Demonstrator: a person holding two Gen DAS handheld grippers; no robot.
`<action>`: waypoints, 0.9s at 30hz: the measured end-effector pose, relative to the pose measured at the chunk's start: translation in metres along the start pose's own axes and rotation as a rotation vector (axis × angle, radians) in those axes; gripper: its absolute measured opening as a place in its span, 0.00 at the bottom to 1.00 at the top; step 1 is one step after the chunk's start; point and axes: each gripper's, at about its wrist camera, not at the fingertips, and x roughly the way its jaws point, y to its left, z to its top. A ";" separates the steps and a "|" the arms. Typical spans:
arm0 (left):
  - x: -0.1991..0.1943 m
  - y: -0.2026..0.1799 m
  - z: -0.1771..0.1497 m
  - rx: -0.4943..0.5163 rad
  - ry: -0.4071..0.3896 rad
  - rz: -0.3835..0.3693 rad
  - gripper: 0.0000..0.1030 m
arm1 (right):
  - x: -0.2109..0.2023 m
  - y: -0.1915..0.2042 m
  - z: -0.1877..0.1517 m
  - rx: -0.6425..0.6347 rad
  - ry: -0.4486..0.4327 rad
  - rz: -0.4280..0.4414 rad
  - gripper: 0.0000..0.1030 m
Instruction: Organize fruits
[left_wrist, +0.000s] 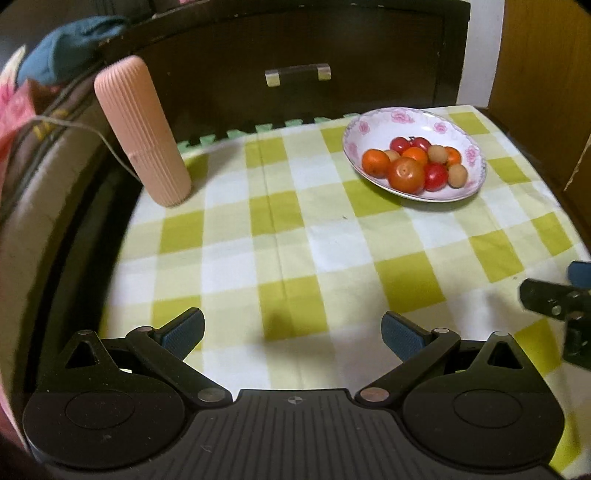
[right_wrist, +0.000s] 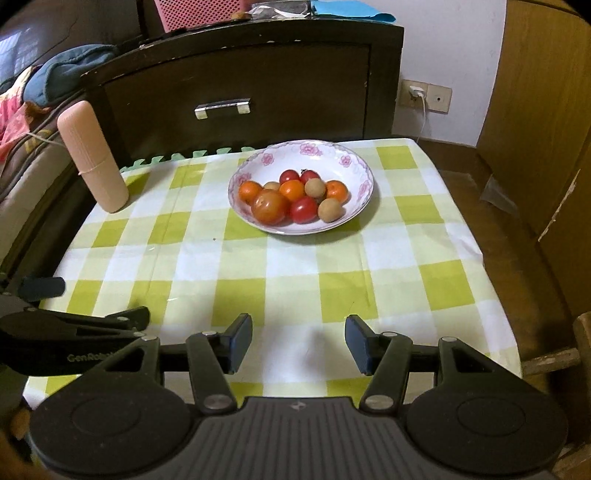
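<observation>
Fruits (right_wrist: 293, 199) piled together in a shallow white bowl (right_wrist: 255, 168) with pink flower print on the rim. Count is hard where they overlap: several orange citrus, the biggest (right_wrist: 269, 206) at the near side with a dimpled top; red cherry tomatoes (right_wrist: 303, 209); small tan round fruits (right_wrist: 330, 209), probably longans. All touching, heaped toward the bowl's middle.

Bowl sits on a green-and-white checked tablecloth (right_wrist: 280, 280), toward the far edge of the table. From the left wrist view it lies to the far right (left_wrist: 373, 125).

Pink ribbed cylinder (left_wrist: 142, 131), tall, stands near the far left corner of the cloth, well apart from the bowl; it appears tilted, though that may be the fisheye. A thin cord runs beside it.

Left gripper (left_wrist: 293, 334): fingers spread wide, blue pads (left_wrist: 184, 332) facing each other, nothing between them, held low over the near part of the cloth. Right gripper (right_wrist: 298, 345): fingers also parted, narrower gap, empty, over the near edge. Each shows at the margin of the other's view; they sit side by side, apart.

Behind the table: dark wooden cabinet (right_wrist: 258, 74) with a metal handle (right_wrist: 222, 107). Wall socket (right_wrist: 424, 96) with a white plug to its right. Blue and pink fabric heaped at the far left.
</observation>
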 end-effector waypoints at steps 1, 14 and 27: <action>-0.001 -0.001 -0.001 0.000 0.001 -0.003 1.00 | -0.001 0.001 -0.002 -0.001 0.000 0.003 0.52; -0.005 -0.002 -0.010 -0.005 0.004 -0.025 1.00 | -0.003 0.005 -0.015 -0.003 0.021 0.012 0.52; -0.009 0.001 -0.015 -0.050 0.027 -0.093 1.00 | -0.008 0.008 -0.018 -0.007 0.013 0.020 0.52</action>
